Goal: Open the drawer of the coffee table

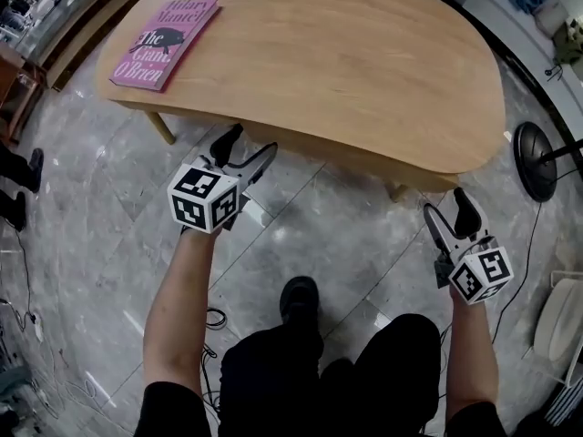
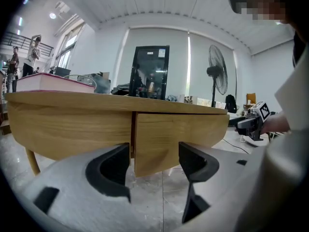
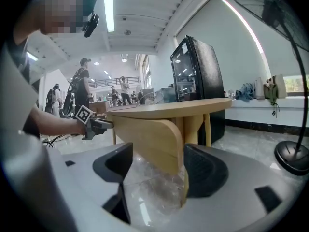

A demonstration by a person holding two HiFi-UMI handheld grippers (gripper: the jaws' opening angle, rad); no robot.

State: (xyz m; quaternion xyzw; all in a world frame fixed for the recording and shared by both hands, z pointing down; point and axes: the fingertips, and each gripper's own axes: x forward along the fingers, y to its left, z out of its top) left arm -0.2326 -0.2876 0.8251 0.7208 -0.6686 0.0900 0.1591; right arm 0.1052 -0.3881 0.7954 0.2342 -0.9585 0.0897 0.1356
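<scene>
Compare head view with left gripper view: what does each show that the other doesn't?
Head view only: the table top from above, the book cover, the left gripper with its marker cube, the person's shoe. Left gripper view only: the drawer front and its seam under the top, seen between the left gripper's open jaws. Both: table, book, right gripper.

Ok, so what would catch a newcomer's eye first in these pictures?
The bean-shaped wooden coffee table fills the top of the head view, a bright pink book at its far left corner. Below, the left gripper and right gripper, jaws open and empty, point at its near edge. The left gripper view looks straight at the drawer front.
</scene>
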